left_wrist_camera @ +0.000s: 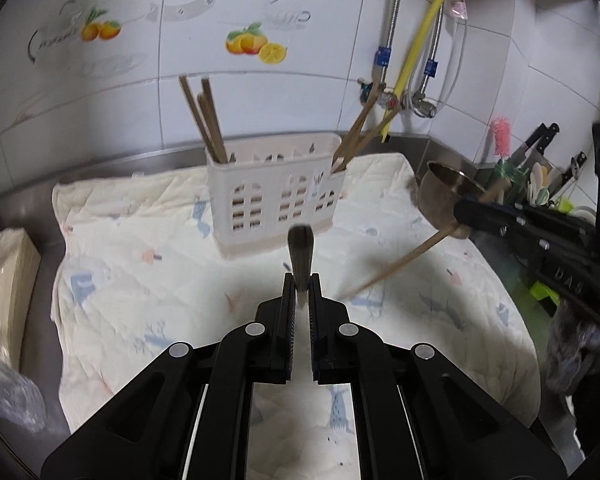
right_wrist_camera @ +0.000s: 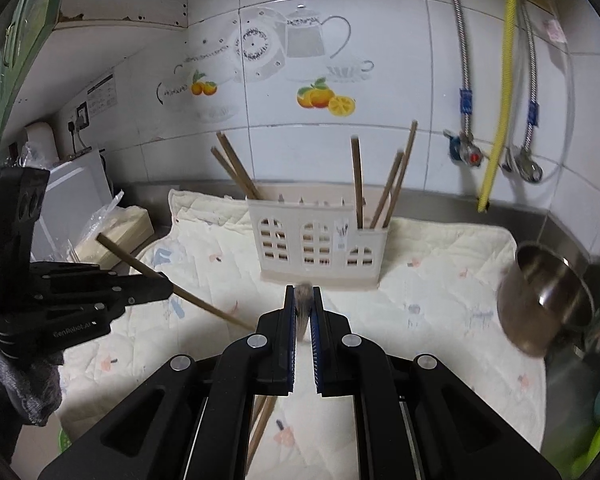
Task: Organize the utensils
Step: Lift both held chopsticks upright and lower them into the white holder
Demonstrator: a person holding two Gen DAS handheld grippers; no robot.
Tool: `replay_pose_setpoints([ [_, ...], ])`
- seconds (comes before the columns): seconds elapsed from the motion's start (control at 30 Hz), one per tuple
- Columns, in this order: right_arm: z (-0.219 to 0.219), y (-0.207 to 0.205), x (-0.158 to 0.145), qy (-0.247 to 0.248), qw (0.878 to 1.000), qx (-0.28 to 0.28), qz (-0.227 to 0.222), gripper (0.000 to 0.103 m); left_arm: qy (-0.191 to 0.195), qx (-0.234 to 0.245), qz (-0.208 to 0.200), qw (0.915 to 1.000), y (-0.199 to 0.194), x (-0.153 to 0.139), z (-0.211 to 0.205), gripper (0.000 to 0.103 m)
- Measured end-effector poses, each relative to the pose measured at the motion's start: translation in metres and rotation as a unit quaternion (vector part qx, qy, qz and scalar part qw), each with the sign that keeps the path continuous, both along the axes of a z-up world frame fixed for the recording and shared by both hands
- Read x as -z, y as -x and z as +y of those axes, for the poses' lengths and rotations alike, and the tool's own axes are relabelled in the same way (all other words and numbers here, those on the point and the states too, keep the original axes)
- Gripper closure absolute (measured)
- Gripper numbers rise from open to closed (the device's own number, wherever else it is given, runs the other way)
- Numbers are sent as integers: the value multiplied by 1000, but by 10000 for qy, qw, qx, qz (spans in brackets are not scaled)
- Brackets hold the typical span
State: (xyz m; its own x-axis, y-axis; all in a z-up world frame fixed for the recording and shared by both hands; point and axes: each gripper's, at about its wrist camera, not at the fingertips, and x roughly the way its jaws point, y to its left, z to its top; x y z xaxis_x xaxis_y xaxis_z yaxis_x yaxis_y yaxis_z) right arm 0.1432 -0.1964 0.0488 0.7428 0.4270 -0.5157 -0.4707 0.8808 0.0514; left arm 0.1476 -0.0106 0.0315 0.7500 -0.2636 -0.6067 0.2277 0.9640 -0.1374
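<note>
In the left wrist view our left gripper [left_wrist_camera: 301,286] sits low in the centre of the frame, its fingers [left_wrist_camera: 288,300] clenched on a brown chopstick [left_wrist_camera: 300,254] that points straight away from the camera, so we see it end-on and blurred. In the right wrist view our right gripper [right_wrist_camera: 303,300] is likewise at lower centre, fingers [right_wrist_camera: 289,312] clenched on a second chopstick [right_wrist_camera: 302,304], its blurred end showing above the tips and its length running down beneath the fingers towards the bottom of the frame.

Each gripper shows in the other's view: the right one at the right edge of the left view with its stick slanting down to the left, the left one at the left edge of the right view with its stick crossing diagonally.

Beyond the fingers, at mid-frame, stands a cream utensil holder [left_wrist_camera: 276,196] [right_wrist_camera: 320,246] with window-shaped cutouts, on a pale quilted cloth [left_wrist_camera: 140,280] [right_wrist_camera: 440,300] spread over the steel worktop [left_wrist_camera: 112,162]. More chopsticks lean in its left end [left_wrist_camera: 204,120] and in its right end [left_wrist_camera: 360,132]. A steel pot [right_wrist_camera: 544,300] sits at the right of the frame, and a tiled wall [right_wrist_camera: 380,40] with fruit decals fills the top.
</note>
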Motion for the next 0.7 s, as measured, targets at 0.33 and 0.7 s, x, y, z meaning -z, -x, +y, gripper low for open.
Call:
replay_pose_setpoints([
  [0.33,11,-32,-70,117,9989,-308,-344,96,-14,78,-574,9983,-21,-72,2,98],
  [0.7,23,-71,-132,-53,9963,-324,-795,96,-431,-315,-855,9949,-71,-114,16,98],
])
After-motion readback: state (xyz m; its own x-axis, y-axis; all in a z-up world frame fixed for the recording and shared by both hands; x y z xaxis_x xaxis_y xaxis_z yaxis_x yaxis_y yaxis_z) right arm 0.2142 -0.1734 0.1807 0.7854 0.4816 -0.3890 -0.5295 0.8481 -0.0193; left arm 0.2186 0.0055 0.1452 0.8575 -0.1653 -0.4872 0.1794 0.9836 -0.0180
